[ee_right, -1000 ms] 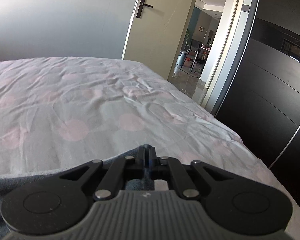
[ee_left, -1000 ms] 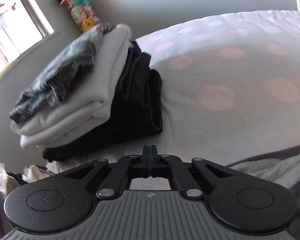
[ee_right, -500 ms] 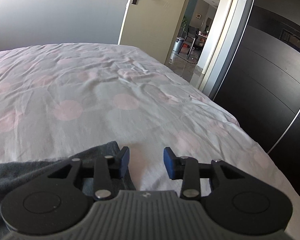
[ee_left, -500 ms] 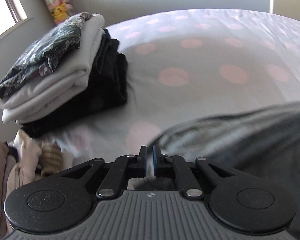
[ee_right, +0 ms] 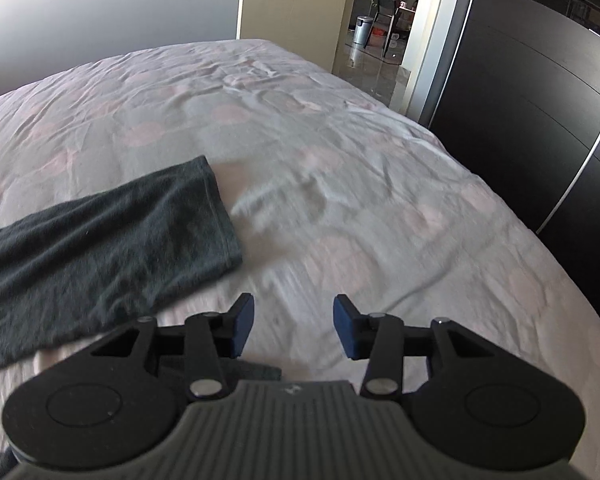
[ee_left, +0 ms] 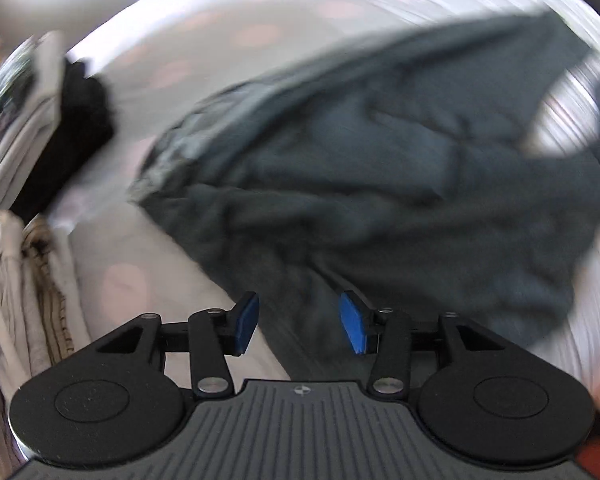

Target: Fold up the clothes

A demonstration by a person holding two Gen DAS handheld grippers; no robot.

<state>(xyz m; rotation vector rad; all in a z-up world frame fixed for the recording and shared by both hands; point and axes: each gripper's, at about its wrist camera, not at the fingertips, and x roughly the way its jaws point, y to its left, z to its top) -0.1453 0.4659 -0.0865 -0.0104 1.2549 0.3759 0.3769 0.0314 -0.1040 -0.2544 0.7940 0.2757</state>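
A dark grey long-sleeved garment [ee_left: 380, 168] lies spread on the bed, blurred in the left wrist view. My left gripper [ee_left: 300, 322] hangs above its near edge, jaws opening, blue pads apart and pressing on nothing. In the right wrist view one dark grey sleeve [ee_right: 112, 232] lies flat on the sheet to the left. My right gripper [ee_right: 294, 326] stands to the right of the sleeve's cuff over bare sheet, jaws opening, nothing between its pads.
The bed carries a pale sheet with pink dots [ee_right: 320, 128]. A stack of folded clothes [ee_left: 52, 120] sits at the left, with loose light garments [ee_left: 28, 280] below it. A dark wardrobe [ee_right: 540, 100] and an open doorway [ee_right: 380, 20] lie beyond the bed's right edge.
Both grippers went from shut to open and let go of the grey garment. Both drew back; the left tipped downward, so the garment fills its view. The sleeve now lies flat.
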